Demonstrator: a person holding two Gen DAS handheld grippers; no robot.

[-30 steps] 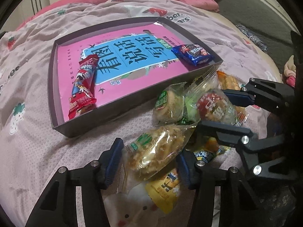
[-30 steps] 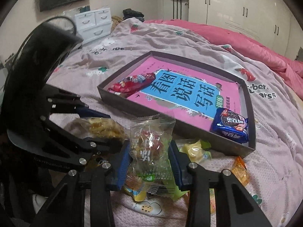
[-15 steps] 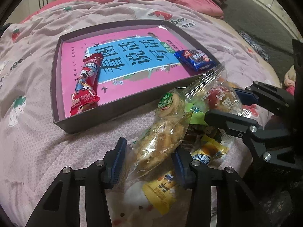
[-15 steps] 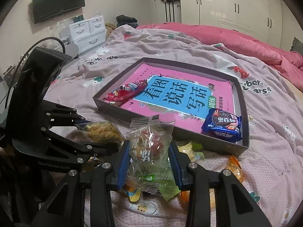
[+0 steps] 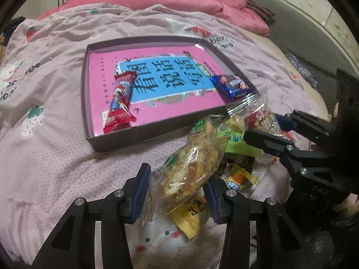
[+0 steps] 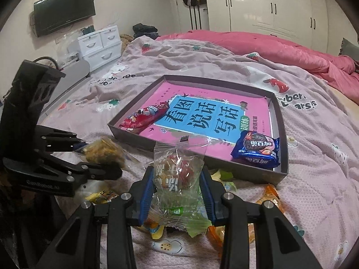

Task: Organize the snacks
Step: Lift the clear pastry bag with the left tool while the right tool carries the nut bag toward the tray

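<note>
Your left tongs have just closed onto a crumbly pastry packet, low centre; your right tongs clamp a clear candy bag, both lifted clear for the tray, mid-frame. Only the right view shows the wardrobes.

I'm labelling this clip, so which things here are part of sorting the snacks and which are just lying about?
Part of the job:
- clear-wrapped crumbly pastry in left tongs
- clear red-printed snack bag in right tongs
- dark shallow cardboard tray
- red snack bar
- blue biscuit pack
- loose yellow packet

Lying about:
- pink quilt
- white drawer unit
- wall-mounted black screen
</note>
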